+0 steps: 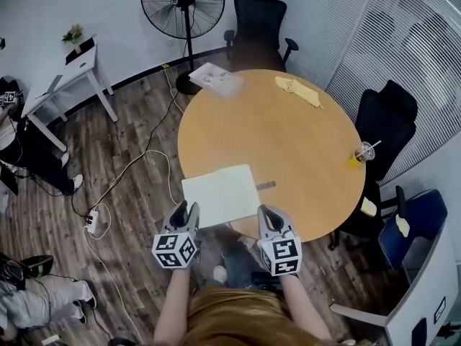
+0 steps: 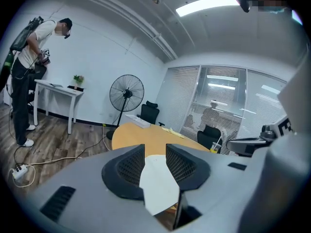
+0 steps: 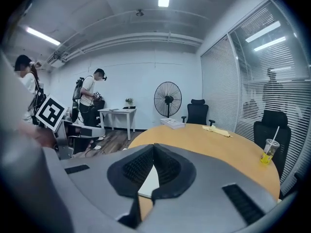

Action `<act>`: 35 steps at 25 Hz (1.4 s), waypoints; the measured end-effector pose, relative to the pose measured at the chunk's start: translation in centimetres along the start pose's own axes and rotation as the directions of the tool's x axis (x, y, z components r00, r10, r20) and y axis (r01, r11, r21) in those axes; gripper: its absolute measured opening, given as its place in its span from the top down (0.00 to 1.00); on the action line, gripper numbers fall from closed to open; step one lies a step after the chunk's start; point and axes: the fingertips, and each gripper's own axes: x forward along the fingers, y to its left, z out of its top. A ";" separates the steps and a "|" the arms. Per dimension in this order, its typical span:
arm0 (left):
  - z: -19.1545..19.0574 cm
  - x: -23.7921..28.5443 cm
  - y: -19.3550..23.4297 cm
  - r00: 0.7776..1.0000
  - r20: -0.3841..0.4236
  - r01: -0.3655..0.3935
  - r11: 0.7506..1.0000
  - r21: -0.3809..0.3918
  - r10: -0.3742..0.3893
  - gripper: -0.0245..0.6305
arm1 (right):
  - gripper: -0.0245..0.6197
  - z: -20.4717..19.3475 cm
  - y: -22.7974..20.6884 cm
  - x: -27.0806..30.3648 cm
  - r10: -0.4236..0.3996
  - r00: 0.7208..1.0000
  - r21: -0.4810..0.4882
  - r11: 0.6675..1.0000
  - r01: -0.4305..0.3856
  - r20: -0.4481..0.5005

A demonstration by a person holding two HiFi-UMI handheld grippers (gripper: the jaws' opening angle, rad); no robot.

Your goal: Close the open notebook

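While both tools are held at the near rim of the round wooden table (image 1: 288,135), neither has anything in its grasp. The left gripper (image 1: 186,211) has its jaws apart and released. In the left gripper view the white notebook (image 2: 158,188) shows through the gap between them, and neither pad presses on it. The right gripper (image 1: 269,212) is clenched: in the right gripper view its jaw tips meet with nothing caught between them, and a sliver of the notebook (image 3: 148,181) shows only through the opening below the tips. In the head view the notebook (image 1: 220,193) lies flat at the table's near edge, between and just ahead of the two grippers, with its near-left corner at the rim. It presents one plain white face, and no fold line or spine can be made out. A small grey strip (image 1: 265,186) lies on the table just beside the notebook's right edge. On the far side of the table, well apart from the notebook, are a stack of papers (image 1: 216,78) and a yellow cloth (image 1: 297,91), and a clear cup (image 1: 364,152) with a straw and yellow drink stands at the right rim. Black office chairs (image 1: 259,20) stand around the table, and a pedestal fan (image 1: 182,6) stands on the wood floor beyond it. A white desk (image 1: 72,74) is at the left wall, with a power strip (image 1: 92,222) and its cable on the floor.
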 end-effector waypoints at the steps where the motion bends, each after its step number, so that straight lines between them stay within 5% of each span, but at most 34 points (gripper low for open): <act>1: 0.0 0.3 0.1 1.000 -0.003 0.000 1.000 0.000 0.000 0.75 | 0.94 0.0 0.0 0.2 0.002 1.000 0.000 1.000 -0.002 -0.001; 35: -10.8 2.7 4.2 0.967 -0.227 -0.140 0.987 -0.083 0.118 0.75 | 0.94 -8.3 -1.5 5.0 0.115 0.968 0.011 0.993 -0.116 -0.225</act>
